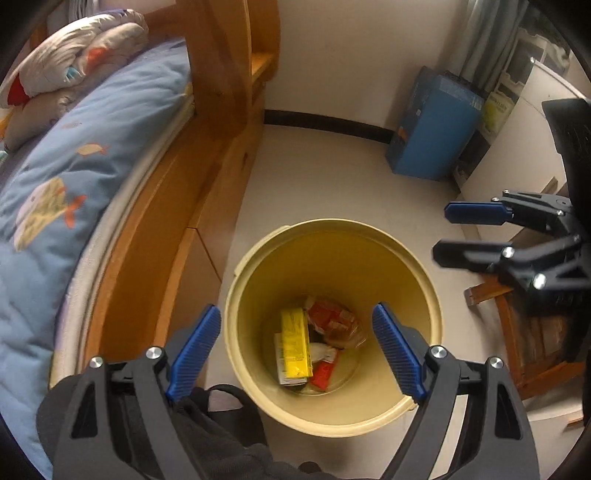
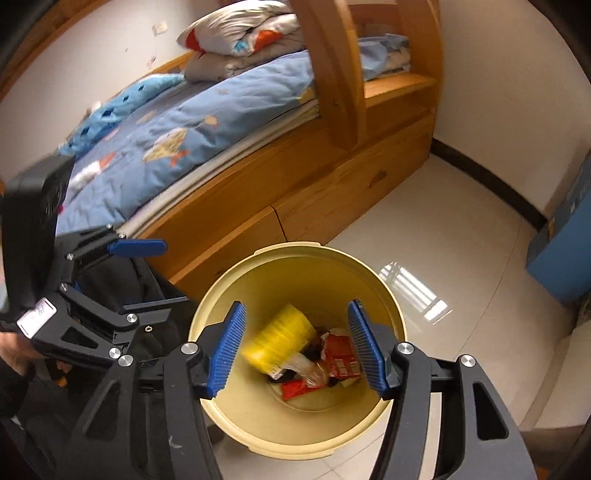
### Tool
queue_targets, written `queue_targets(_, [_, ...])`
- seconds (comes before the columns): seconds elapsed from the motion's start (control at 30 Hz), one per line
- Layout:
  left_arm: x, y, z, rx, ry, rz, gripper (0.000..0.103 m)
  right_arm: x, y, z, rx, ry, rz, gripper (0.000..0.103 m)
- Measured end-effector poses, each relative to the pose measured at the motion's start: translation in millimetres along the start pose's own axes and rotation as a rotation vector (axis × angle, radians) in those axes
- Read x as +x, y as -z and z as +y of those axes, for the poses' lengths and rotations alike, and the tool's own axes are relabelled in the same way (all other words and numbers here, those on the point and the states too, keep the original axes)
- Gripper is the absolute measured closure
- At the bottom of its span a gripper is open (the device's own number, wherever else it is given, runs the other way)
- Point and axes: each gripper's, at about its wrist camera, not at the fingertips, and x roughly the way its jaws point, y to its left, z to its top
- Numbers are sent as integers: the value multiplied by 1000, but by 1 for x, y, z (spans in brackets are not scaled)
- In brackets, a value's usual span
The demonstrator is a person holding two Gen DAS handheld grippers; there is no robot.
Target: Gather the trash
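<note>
- Over the cream waste bin (image 1: 334, 421) on the pale tiled floor (image 1: 332, 177), both grippers hang with nothing between their blue pads.
- Left gripper (image 1: 297, 349): jaws spread wide, released, framing the bin's mouth from above.
- Right gripper (image 2: 297, 347): jaws also apart, gripping nothing, pointed straight down into the bin.
- Inside, the yellow carton (image 1: 294, 347) lies on the bin's bottom in the left wrist view; from the right wrist it shows blurred (image 2: 280, 338), so how it sits there is hard to tell.
- Beside the carton, a red snack wrapper (image 1: 332, 319) lies against a clear plastic bag (image 2: 314, 371), with a small red packet (image 1: 323, 374) just next to them, all at the bottom.
- Close beside the bin runs the wooden bed frame (image 2: 295, 206), topped with a blue fish-print quilt (image 1: 74, 177) and a folded blanket (image 2: 240, 29).
- Against the far wall stands a blue cardboard box (image 1: 432, 133), well apart from the bin.
- Near the bin's lower edge, a black bag (image 1: 221, 435) slumps on the floor.
</note>
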Motion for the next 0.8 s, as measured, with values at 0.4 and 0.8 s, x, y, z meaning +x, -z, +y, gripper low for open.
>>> queue_targets(0.4, [-18, 3, 5, -5, -22, -44, 19, 5, -1, 15, -11, -36, 6, 50])
queue_targets(0.8, [-53, 12, 43, -118, -40, -122, 19, 13, -28, 57, -71, -121, -27, 50])
